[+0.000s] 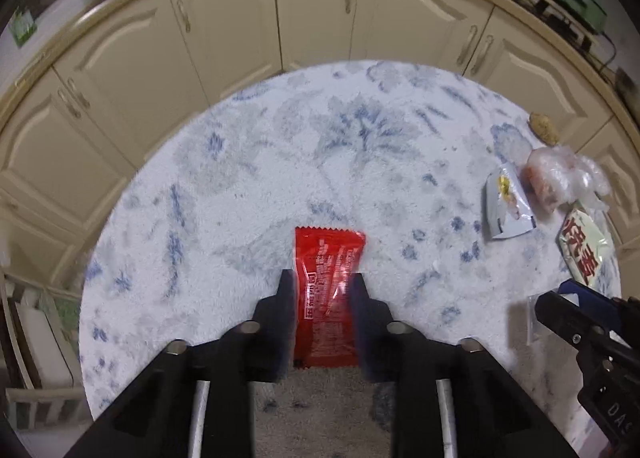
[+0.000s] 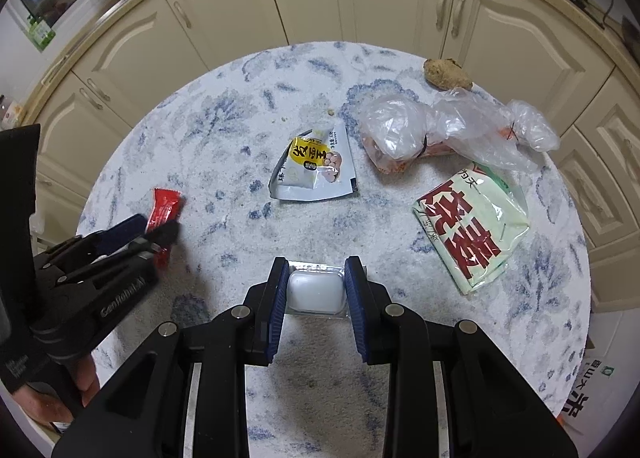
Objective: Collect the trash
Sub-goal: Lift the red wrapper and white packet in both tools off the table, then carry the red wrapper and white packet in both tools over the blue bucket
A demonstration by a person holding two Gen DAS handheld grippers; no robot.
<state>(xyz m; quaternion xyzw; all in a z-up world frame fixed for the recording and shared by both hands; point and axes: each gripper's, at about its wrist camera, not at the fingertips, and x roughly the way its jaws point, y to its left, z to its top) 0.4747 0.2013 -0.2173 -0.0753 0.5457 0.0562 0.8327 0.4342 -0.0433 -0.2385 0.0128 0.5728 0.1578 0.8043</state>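
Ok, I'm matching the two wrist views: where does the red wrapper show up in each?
Left wrist: red wrapper low centre, between the left claw fingers.
Right wrist: red wrapper at the left edge, in the same claw.
Shared landmark: white-and-yellow snack packet on the table.

Large red Chinese characters "烧麦" are printed on a pale green packet [image 2: 472,234] lying on the table. A silver snack pouch [image 2: 314,167] carries black Chinese characters on a yellow band, too small to be read. "GenRobot.AI" is lettered on the left gripper [image 2: 158,236]. White print on the red sachet [image 1: 328,290] cannot be read.
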